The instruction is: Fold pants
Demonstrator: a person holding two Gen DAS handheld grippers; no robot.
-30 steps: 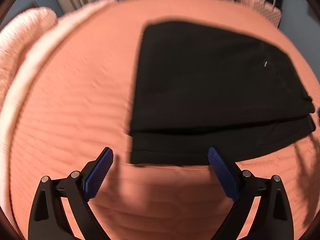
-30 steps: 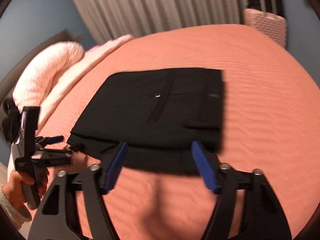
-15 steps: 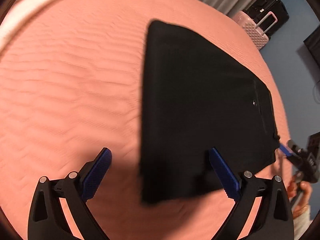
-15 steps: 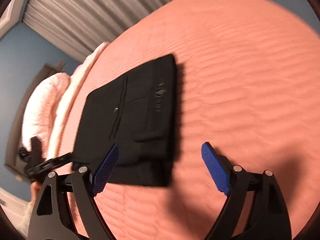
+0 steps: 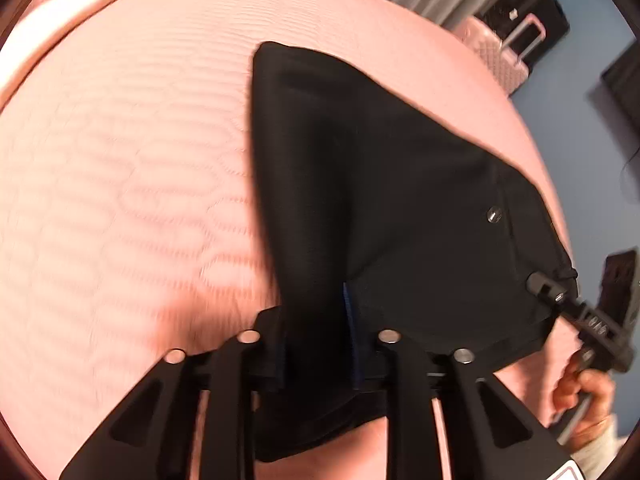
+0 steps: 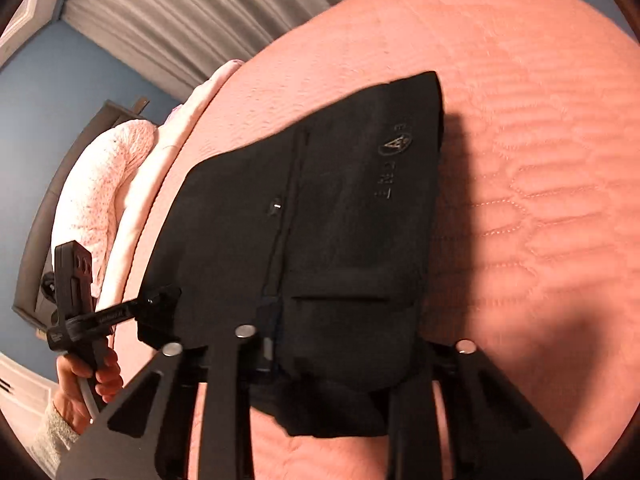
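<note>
Both tongs [image 5: 316,344] [image 6: 344,344] apparently pinch the folded pants' [image 5: 400,200] near edge.

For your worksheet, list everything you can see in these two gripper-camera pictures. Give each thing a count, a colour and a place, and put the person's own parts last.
pants: one pair, black, folded, near edge raised off the bedspread
bedspread: one, salmon pink, quilted, under the pants
pillow: one, pale pink, at the bed's head
curtain: one, grey, pleated, behind the bed
suitcases: two, one pink and one black, beside the bed's far corner
wall: blue, around the bed
left gripper: one, black with blue pads, jaws closed on the pants' near edge
right gripper: one, black, jaws closed on the pants' near edge
hands: two, each holding a gripper handle
</note>
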